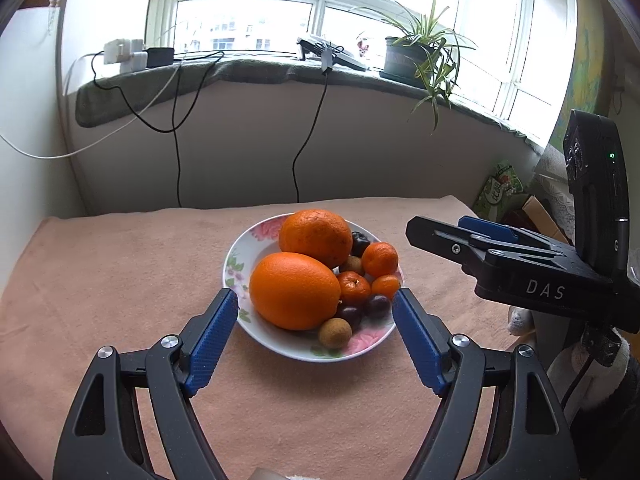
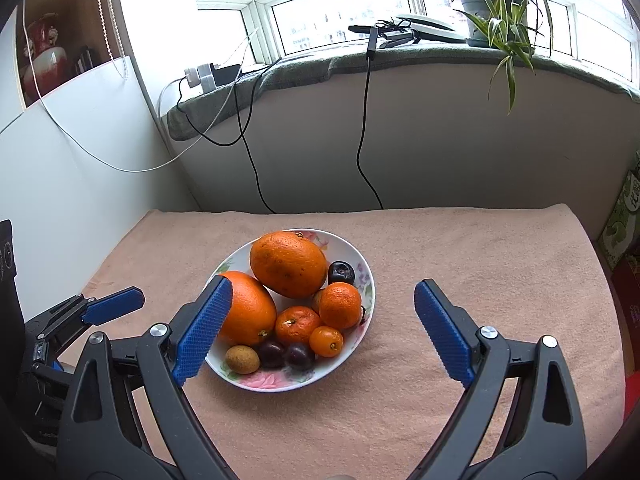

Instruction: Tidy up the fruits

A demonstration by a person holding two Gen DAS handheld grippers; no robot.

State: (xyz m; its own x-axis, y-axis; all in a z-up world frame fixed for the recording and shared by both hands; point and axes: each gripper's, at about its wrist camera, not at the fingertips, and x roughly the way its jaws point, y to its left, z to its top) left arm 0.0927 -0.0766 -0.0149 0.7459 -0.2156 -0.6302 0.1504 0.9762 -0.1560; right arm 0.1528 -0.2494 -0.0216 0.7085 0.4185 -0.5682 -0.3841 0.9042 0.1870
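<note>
Both tongs, left tongs (image 1: 314,300) and right tongs (image 2: 323,294), hang spread wide and empty above the peach-covered table (image 2: 460,248); beyond them the fruits sit piled in a floral plate (image 2: 362,268) at mid-table (two big oranges (image 1: 294,290), mandarins, dark plums, a brown longan (image 1: 335,333)), so the sorting appears done or nearly so, with a potted plant (image 2: 494,4) on the far sill

The plate (image 2: 362,276) is showing white with pink and green flowers, sitting on a peachy-pink cloth (image 2: 460,248). Oranges (image 2: 288,268) and mandarins (image 2: 340,305) are glowing bright orange, plums (image 2: 299,356) are looking dark purple, the longan (image 2: 242,359) tan-brown. Both grippers' pads (image 1: 210,334) are wearing dotted blue on black frames.
</note>
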